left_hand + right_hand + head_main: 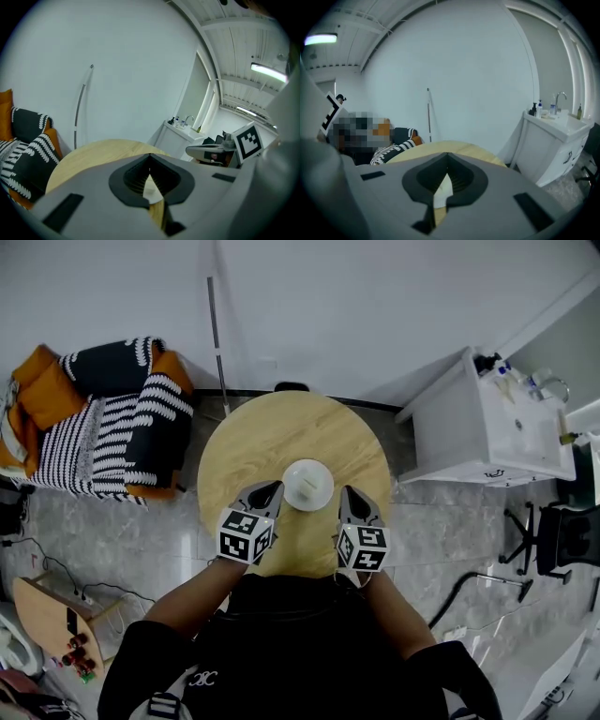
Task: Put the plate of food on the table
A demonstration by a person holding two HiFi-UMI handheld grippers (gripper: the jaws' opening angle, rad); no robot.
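Observation:
A white plate lies at the middle of the round wooden table; what is on it is too small to make out. My left gripper hangs just left of the plate, its fingers closed together and empty. My right gripper hangs just right of it, also shut on nothing. Neither one touches the plate. In the left gripper view the jaws of the left gripper meet at the tip, with a white sliver of the plate below. The right gripper looks the same in its own view, over the plate.
A sofa with orange cushions and a black-and-white striped blanket stands at the left. A white sink cabinet with bottles stands at the right, an office chair beyond it. A thin pole leans on the wall. Cables and a wooden board lie lower left.

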